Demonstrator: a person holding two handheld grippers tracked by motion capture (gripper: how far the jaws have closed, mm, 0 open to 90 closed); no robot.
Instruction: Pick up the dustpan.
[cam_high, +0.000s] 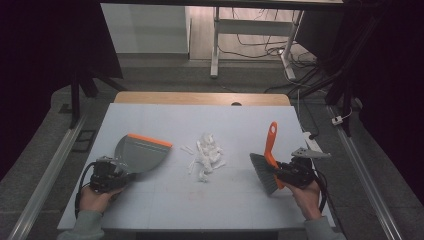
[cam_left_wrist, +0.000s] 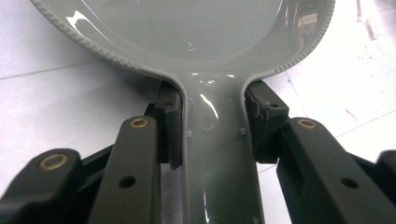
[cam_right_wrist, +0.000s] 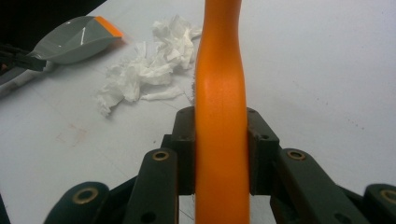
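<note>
High view: the left gripper (cam_high: 116, 176) held a grey dustpan (cam_high: 142, 152) by its handle near the left side of the white table (cam_high: 165, 200), the pan's orange lip (cam_high: 150, 139) facing away and to the right. The right gripper (cam_high: 284, 172) held a brush (cam_high: 267, 167) near the right side, orange handle (cam_high: 271, 140) pointing away from the person, grey bristles (cam_high: 263, 172) turned toward the middle. A heap of torn white paper scraps (cam_high: 206, 156) lay between the two tools, apart from both.

Left gripper view: the jaws were clamped on the dustpan handle (cam_left_wrist: 219, 154), pads (cam_left_wrist: 172, 135) pressed against either side just below the pan's bowl (cam_left_wrist: 187, 28). The grip looked square and firm.

Right gripper view: the jaws were clamped on the brush handle (cam_right_wrist: 220, 116), which ran straight up the frame. The scraps (cam_right_wrist: 144, 70) sat ahead and left, with the dustpan (cam_right_wrist: 74, 41) beyond them, its orange lip (cam_right_wrist: 108, 26) toward the heap.

Judgement on the step: sweeping appeared not yet begun. Done well, the pan's lip would go flat on the table just beside the heap and be kept there, with no gap underneath. The brush would come down behind the scraps on their right and draw them over in short, light strokes. Torn paper is light and scatters easily, so a fast flick would likely throw pieces past the pan.
</note>
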